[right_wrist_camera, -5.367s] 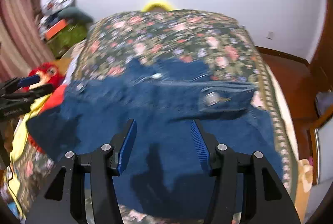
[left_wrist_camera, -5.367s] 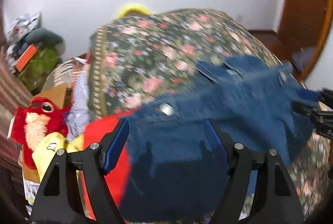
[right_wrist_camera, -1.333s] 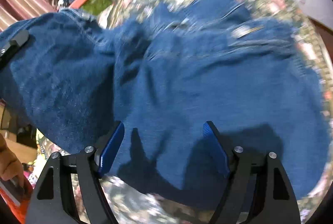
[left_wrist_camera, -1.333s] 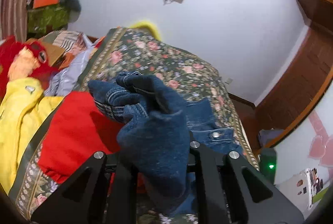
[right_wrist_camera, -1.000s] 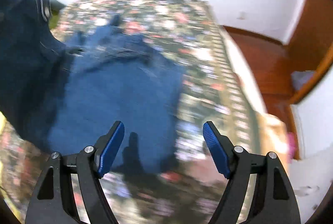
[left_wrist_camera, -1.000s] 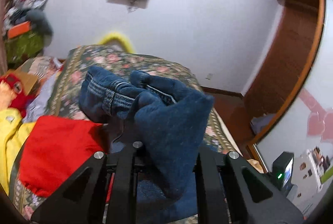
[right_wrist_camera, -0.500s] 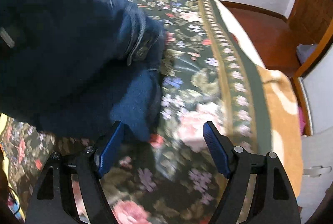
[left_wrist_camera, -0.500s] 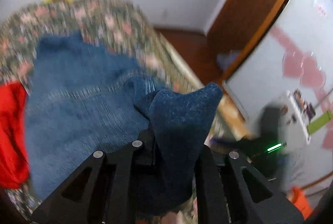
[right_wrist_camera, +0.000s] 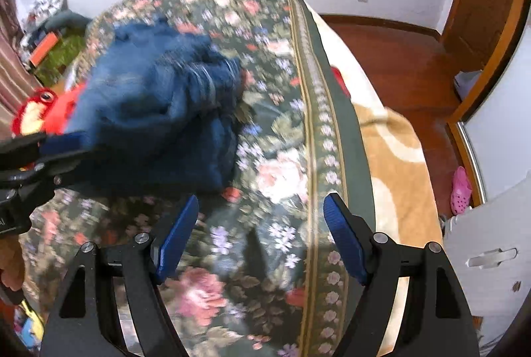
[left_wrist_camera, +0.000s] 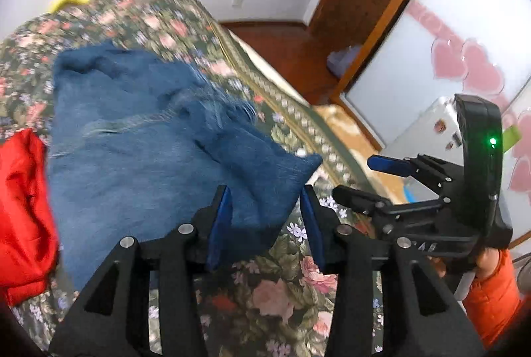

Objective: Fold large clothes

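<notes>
Denim jacket (left_wrist_camera: 139, 154) newly out of left gripper (left_wrist_camera: 267, 211) (right gripper (right_wrist_camera: 262, 237) empty too).

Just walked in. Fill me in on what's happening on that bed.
A person is folding a blue denim garment on a bed with a floral bedspread, holding a gripper in each hand. The left gripper is open, with a corner of the denim lying between its fingers. The right gripper is open and holds nothing, above bare bedspread beside the bundle. A red garment lies next to the denim.
</notes>
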The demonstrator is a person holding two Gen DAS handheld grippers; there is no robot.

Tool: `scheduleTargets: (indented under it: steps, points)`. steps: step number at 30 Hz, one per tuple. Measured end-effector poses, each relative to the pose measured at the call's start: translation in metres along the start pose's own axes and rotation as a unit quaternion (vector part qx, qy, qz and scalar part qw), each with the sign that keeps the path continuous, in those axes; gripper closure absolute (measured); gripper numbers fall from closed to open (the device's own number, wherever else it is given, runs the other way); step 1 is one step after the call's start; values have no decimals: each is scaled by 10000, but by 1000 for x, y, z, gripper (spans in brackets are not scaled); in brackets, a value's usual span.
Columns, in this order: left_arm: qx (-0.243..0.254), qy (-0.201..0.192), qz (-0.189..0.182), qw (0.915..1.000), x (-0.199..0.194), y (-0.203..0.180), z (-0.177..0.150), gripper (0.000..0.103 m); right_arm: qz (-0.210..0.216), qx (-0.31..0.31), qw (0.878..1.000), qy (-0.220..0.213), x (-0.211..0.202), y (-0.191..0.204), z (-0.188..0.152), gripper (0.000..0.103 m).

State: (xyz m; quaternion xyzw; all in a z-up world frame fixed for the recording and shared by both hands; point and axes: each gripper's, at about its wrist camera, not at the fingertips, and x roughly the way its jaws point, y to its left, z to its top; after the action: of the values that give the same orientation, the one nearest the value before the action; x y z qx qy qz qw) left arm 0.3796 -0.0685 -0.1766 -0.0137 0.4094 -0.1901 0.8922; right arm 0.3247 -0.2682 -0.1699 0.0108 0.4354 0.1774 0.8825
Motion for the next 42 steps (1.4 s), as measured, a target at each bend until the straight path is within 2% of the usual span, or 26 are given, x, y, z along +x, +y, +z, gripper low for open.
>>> scheduleTargets:
  steps: [5, 6, 9, 11, 16, 20, 22, 26, 29, 32, 35, 38, 42]
  points:
    - [-48, -591, 526, 9969, -48, 22, -9, 43, 348, -94, 9986, -382, -25, 22, 19, 28]
    - [-32, -670, 751, 9949, -55, 29, -11, 41, 413, -124, 9982, -428, -27, 28, 22, 28]
    - [-27, -679, 1372, 9882, -60, 50, -17, 40, 498, -214, 9974, -481, -19, 46, 33, 28]
    - [-139, -594, 1584, 9855, -59, 67, -21, 40, 529, -260, 9973, -446, -10, 55, 36, 28]
    - [-349, -326, 1696, 9844, -45, 96, -38, 40, 584, -298, 9978, -61, 25, 67, 36, 28]
    - [-423, 28, 1664, 9852, -24, 111, -55, 38, 294, -320, 9989, 196, 42, 61, 30, 28]
    - [-490, -9, 1592, 9860, -20, 117, -63, 33, 134, -275, 9993, 233, 49, 51, 25, 28]
    - [-555, -104, 1587, 9857, -16, 121, -72, 25, 194, -202, 9994, 216, 48, 32, 15, 28]
    - [-463, -140, 1668, 9848, -14, 118, -76, 25, -140, -252, 9994, 177, 45, 25, 9, 28]
    - [-371, -175, 1753, 9837, -17, 114, -79, 25, -648, -248, 9974, 201, 41, 15, 3, 27]
    - [-346, -167, 1745, 9839, -22, 113, -80, 25, -534, -242, 9982, 138, 28, 10, 0, 27]
    - [-290, -161, 1823, 9827, -30, 111, -78, 26, -470, -264, 9984, -156, 8, 11, 4, 26]
    - [-182, -271, 2008, 9791, -45, 113, -70, 26, -133, -214, 9988, -419, -8, 17, 17, 26]
